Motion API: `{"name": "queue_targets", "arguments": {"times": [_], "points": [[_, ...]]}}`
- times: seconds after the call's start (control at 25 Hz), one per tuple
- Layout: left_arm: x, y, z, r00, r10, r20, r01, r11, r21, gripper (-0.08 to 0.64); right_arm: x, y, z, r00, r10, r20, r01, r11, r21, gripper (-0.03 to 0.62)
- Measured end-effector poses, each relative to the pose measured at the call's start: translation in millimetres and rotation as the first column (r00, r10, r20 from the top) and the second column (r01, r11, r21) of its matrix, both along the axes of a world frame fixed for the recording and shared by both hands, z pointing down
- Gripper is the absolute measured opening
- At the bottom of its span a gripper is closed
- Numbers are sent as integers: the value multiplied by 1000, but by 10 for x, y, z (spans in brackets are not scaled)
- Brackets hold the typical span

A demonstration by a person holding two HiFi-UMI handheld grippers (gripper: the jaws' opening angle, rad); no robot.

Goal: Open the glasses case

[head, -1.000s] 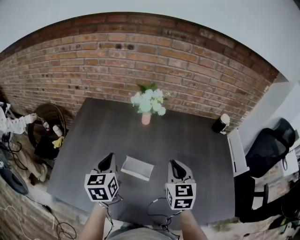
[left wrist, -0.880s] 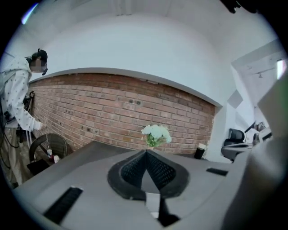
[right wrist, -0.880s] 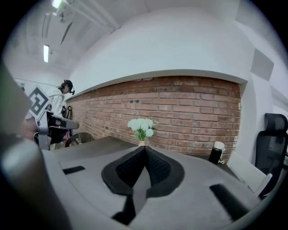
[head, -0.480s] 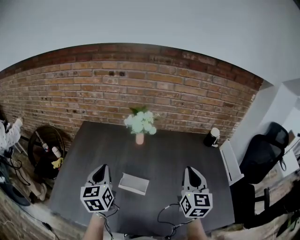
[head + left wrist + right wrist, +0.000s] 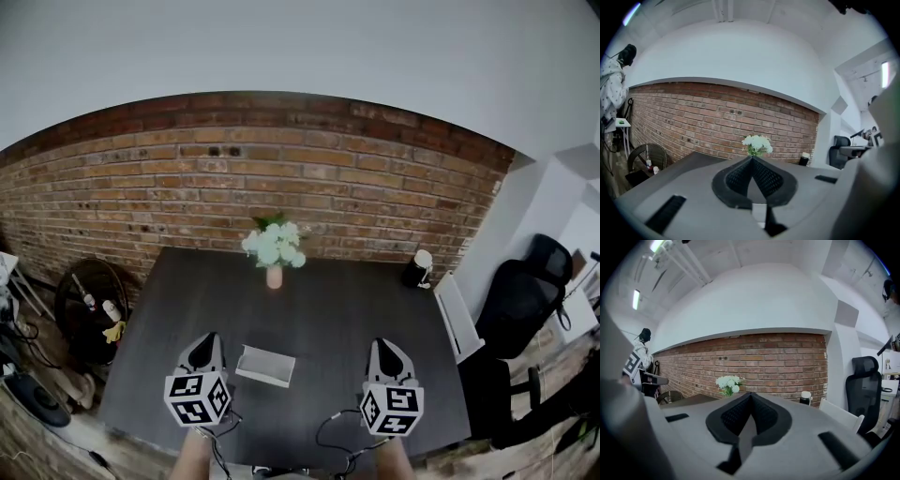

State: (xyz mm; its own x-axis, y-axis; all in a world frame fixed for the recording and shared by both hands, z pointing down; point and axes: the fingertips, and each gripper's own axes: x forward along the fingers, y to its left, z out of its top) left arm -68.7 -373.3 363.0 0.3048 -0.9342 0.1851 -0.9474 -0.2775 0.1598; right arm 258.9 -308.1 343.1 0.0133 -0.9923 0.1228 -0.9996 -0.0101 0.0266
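Note:
The glasses case (image 5: 265,366), a flat pale grey box, lies on the dark table (image 5: 328,309) near its front edge; I cannot tell if its lid is raised. My left gripper (image 5: 205,340) hovers just left of the case, jaws together and empty; in the left gripper view its tips (image 5: 751,158) meet. My right gripper (image 5: 387,346) hangs well to the right of the case. Its jaws have just been closing with nothing between them, and the right gripper view shows the tips (image 5: 751,393) touching.
A pink vase of white flowers (image 5: 273,249) stands at the table's back middle and a dark bottle with a white cap (image 5: 418,269) at the back right. A white panel (image 5: 457,314) and a black office chair (image 5: 525,291) are right of the table, a wicker basket (image 5: 86,298) to the left. Cables (image 5: 333,429) trail over the front edge.
My right gripper has moved right, away from the case. The left stays beside the case. The head view has tilted up and shows more of the wall.

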Motion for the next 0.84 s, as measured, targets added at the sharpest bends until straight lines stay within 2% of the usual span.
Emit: {"name": "queue_targets", "arguments": {"times": [0.84], "points": [[25,66,0,1000,24,19,-24,1000,-18,-5,66,88,24,998,15,53,-14,1000,-14,2]]}}
